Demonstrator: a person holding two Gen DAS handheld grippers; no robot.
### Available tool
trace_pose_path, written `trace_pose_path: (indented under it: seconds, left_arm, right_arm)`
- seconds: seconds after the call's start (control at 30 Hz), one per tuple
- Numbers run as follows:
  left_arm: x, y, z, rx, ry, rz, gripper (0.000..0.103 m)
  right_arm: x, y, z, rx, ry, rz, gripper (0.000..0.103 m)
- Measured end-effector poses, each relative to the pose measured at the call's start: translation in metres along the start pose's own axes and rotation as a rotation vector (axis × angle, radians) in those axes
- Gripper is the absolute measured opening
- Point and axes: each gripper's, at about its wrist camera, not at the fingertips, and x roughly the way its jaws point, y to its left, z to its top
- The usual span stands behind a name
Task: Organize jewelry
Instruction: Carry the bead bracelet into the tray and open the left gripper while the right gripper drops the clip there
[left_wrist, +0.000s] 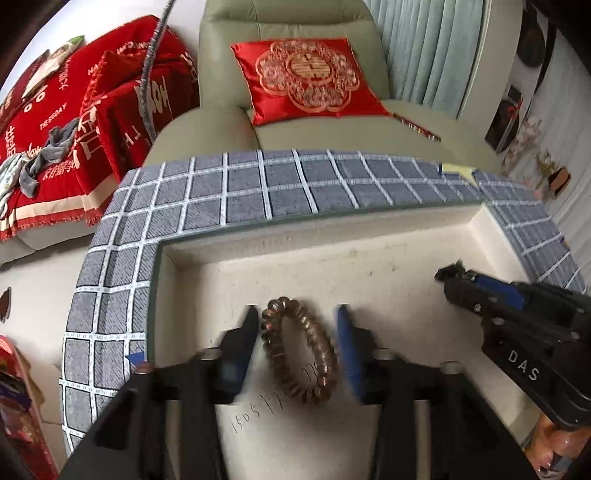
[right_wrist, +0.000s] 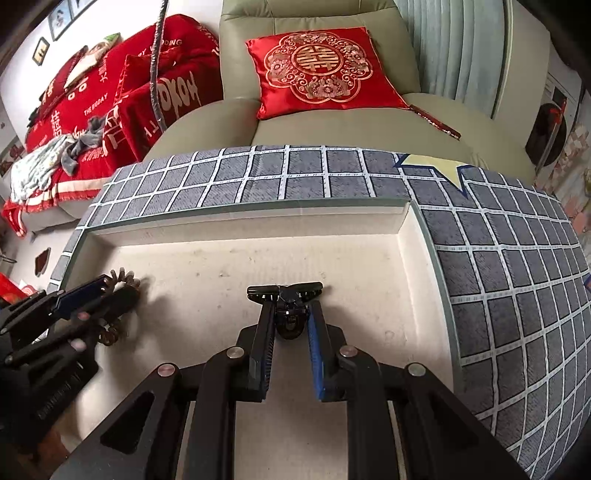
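Bracelet (left_wrist: 300, 350) lies between the wide-open fingers of the left gripper (left_wrist: 298, 325), long axis running front-to-back, near the box's (left_wrist: 321, 236) left wall. Right gripper (right_wrist: 291, 314) clamps a black clip (right_wrist: 286, 295).

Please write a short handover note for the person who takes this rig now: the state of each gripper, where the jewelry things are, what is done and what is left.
Left gripper: open, fingers on either side of the brown coil bracelet, not closed on it.
Right gripper: shut on the black hair claw clip, held over the white tray floor.
Both items are inside the white tray, which sits on the grey checked cloth.
Done: clip grasped.
Left: close on the bracelet, then probably place both; no sorting spot is visible.
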Motion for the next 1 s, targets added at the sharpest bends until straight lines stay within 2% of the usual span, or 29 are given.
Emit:
trace_pose_path:
  seconds: [0.07,0.1,0.13,0.2,0.33,0.43,0.47,0.5,0.53,0.8,0.87,0.9,1.0]
  left_arm:
    - [-0.001,-0.001,0.000,0.008,-0.006,0.023,0.061]
    - [-0.001,-0.002,0.000,0.011,-0.005,0.028,0.061]
    - [0.000,-0.003,-0.001,0.013,-0.004,0.033,0.061]
    - [-0.002,-0.003,-0.001,0.014,-0.007,0.042,0.061]
    - [-0.008,-0.001,-0.001,0.010,-0.037,0.047,0.061]
    - [-0.012,-0.001,-0.001,0.005,-0.048,0.046,0.064]
    - [-0.012,-0.001,-0.001,0.005,-0.047,0.043,0.087]
    - [-0.012,0.000,-0.001,0.003,-0.049,0.049,0.101]
    - [-0.015,0.000,0.000,-0.004,-0.065,0.061,0.103]
    - [-0.024,-0.003,0.003,0.007,-0.100,0.060,0.103]
    - [-0.037,0.001,0.001,-0.023,-0.134,0.029,0.103]
    - [-0.044,0.003,0.000,-0.032,-0.144,0.017,0.103]
    - [-0.064,0.005,-0.003,-0.032,-0.162,-0.017,0.103]
  right_arm:
    - [0.000,0.001,0.002,-0.006,0.008,0.000,0.022]
    - [0.000,0.001,0.002,-0.007,0.012,0.005,0.028]
    - [-0.001,0.001,0.002,-0.003,0.015,0.012,0.042]
    - [-0.002,0.000,0.002,0.017,0.018,0.028,0.059]
    - [-0.017,-0.004,0.003,0.062,-0.014,0.079,0.059]
    - [-0.031,-0.006,0.002,0.089,-0.042,0.090,0.065]
    - [-0.035,-0.007,0.002,0.094,-0.049,0.091,0.065]
    - [-0.040,-0.008,0.001,0.101,-0.058,0.092,0.065]
    - [-0.045,-0.009,0.000,0.106,-0.064,0.095,0.065]
    - [-0.069,-0.012,-0.013,0.136,-0.066,0.105,0.065]
    - [-0.074,-0.014,-0.017,0.152,-0.068,0.118,0.073]
    - [-0.079,-0.015,-0.019,0.165,-0.072,0.129,0.085]
    - [-0.093,-0.018,-0.027,0.191,-0.101,0.145,0.087]
